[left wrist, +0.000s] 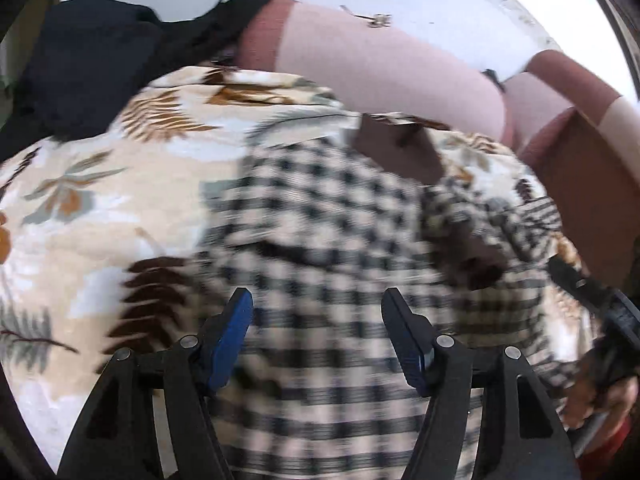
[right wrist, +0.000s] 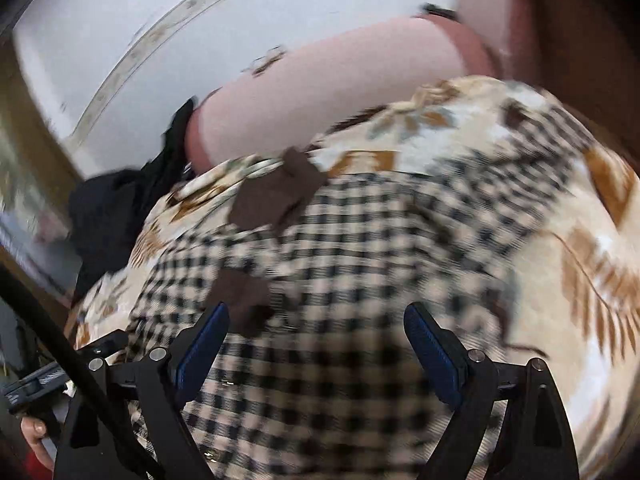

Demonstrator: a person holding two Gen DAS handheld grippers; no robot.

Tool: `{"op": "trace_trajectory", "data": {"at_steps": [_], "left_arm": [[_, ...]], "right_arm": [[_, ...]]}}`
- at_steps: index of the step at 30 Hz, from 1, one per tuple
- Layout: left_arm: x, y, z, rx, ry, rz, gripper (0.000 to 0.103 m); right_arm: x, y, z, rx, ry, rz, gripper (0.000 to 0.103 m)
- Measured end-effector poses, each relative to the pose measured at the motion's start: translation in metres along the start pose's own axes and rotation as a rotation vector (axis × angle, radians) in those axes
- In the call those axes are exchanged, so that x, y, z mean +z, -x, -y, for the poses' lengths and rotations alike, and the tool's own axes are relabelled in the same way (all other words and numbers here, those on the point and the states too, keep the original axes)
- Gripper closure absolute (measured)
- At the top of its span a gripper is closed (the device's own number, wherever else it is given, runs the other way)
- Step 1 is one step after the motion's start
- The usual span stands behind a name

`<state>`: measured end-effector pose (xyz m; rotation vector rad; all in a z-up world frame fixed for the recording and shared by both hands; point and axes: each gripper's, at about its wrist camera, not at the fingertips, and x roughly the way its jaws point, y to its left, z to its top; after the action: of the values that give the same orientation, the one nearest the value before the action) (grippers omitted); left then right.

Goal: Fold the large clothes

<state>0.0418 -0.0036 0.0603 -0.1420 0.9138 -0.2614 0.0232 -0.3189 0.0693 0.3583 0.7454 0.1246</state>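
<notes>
Holding both your tongs apart, empty: left gripper [left wrist: 316,300], right gripper [right wrist: 316,314] | checked garment [left wrist: 320,240] fills centre frame on leaf-print blanket [left wrist: 100,184] | black clothing [left wrist: 80,60] upper left.

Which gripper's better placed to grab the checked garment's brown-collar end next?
Right, tentatively. The right gripper is open with a brown patch of the checked garment beside its left fingertip. The left gripper, also open, sits over plain checks; brown parts lie farther off. Motion blur limits certainty.
</notes>
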Motion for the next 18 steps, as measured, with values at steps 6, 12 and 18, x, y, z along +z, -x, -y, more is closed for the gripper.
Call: {"op": "trace_trajectory", "data": {"at_steps": [6,12,18], "left_arm": [[-0.004,-0.019,-0.038,-0.003,0.093,-0.056,0.037],[-0.003,-0.033,-0.044,0.001,0.129,-0.068,0.037],[0.002,-0.039,-0.048,-0.034,0.178,-0.075,0.037]], "right_arm": [[-0.017,-0.042,-0.086,-0.196,0.489,0.022,0.01],[0.012,-0.068,-0.027,-0.234,0.28,-0.05,0.093],[0.031,-0.052,0.104,-0.272,-0.224,-0.079,0.101]]}}
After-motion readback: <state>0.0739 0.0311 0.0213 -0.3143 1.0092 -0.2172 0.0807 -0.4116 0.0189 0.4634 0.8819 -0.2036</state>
